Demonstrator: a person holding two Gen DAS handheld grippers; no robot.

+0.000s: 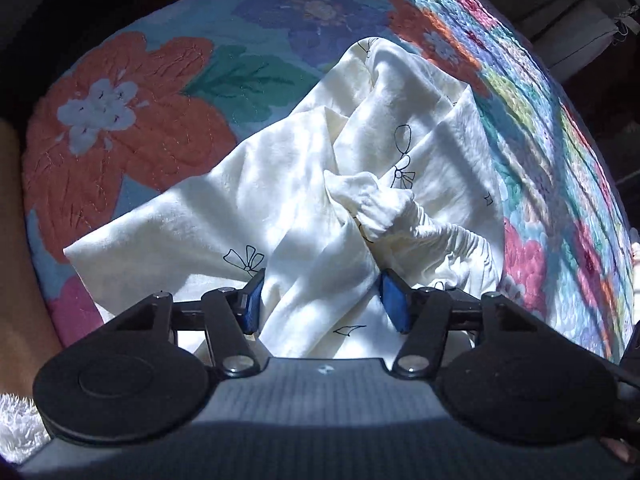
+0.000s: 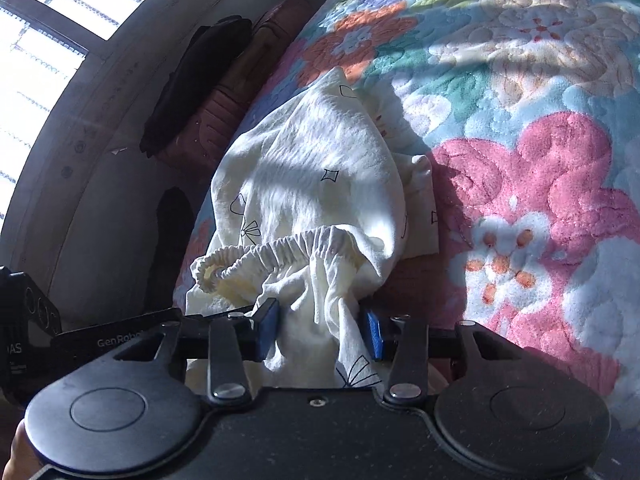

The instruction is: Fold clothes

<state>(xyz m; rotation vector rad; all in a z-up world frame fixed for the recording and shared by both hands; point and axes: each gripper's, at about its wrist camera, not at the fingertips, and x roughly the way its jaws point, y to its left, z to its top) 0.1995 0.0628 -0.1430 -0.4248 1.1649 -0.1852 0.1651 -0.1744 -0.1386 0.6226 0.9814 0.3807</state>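
Observation:
A cream-white garment [image 1: 280, 200] with small black outline prints and an elastic waistband [image 1: 440, 236] lies bunched on a floral quilt [image 1: 132, 92]. My left gripper [image 1: 322, 302] has its blue pads wide apart with a fold of the cloth running between them. In the right wrist view the same garment [image 2: 312, 184] lies crumpled, its gathered waistband [image 2: 280, 250] nearest me. My right gripper [image 2: 322, 330] also has its blue pads apart, with cloth bunched between them. Neither pair of pads presses the fabric together.
The quilt [image 2: 520, 160] covers a bed; its edge drops off at the left of the right wrist view, beside a wall, a window [image 2: 40, 40] and dark clothing [image 2: 192, 80]. A white fluffy textile [image 1: 16, 428] lies at the lower left.

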